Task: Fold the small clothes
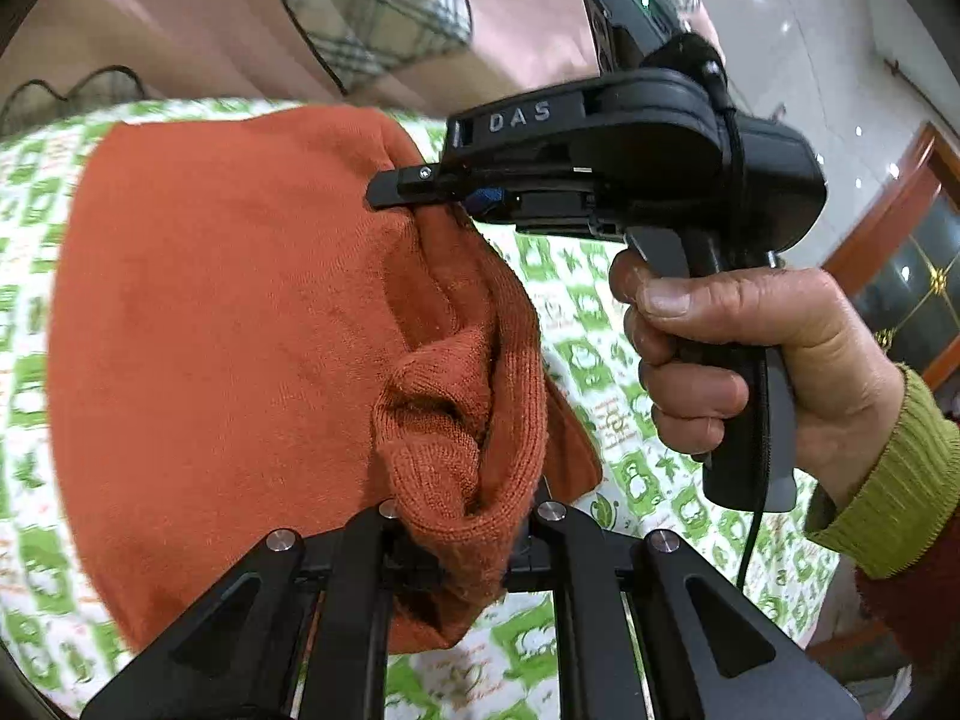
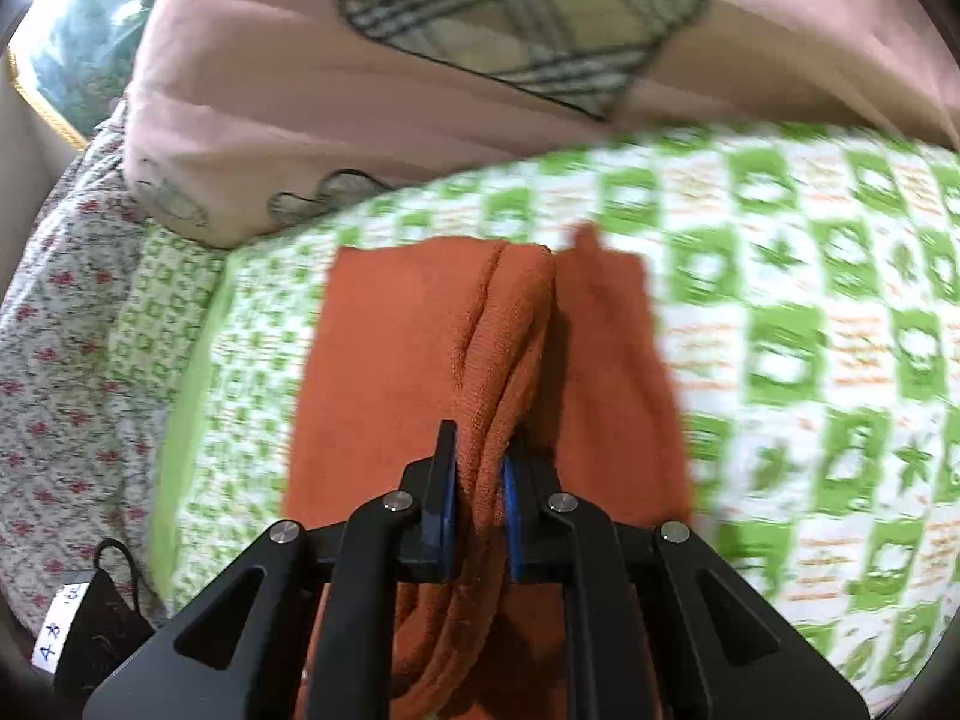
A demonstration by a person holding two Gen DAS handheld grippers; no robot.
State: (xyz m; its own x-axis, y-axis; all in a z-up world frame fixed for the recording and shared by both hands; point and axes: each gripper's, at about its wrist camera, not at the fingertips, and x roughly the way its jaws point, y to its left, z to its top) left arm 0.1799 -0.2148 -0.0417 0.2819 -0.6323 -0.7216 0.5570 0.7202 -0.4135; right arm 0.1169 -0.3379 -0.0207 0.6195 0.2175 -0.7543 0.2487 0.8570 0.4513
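An orange knit garment (image 1: 228, 324) lies on a green-and-white patterned bedspread (image 1: 576, 324). My left gripper (image 1: 462, 546) is shut on a bunched edge of the garment at the bottom of the left wrist view. My right gripper (image 1: 414, 189), held by a hand, is shut on the same edge farther away. In the right wrist view the right gripper (image 2: 480, 480) pinches a gathered fold of the orange garment (image 2: 384, 360) between its blue pads (image 2: 447, 516), and the fold is lifted off the bedspread (image 2: 780, 312).
A pink quilt (image 2: 270, 90) with a plaid heart patch (image 2: 516, 6) lies at the back of the bed. A floral sheet (image 2: 66, 312) and a black object (image 2: 96, 618) are at the left. A tiled floor (image 1: 810, 42) lies beyond the bed.
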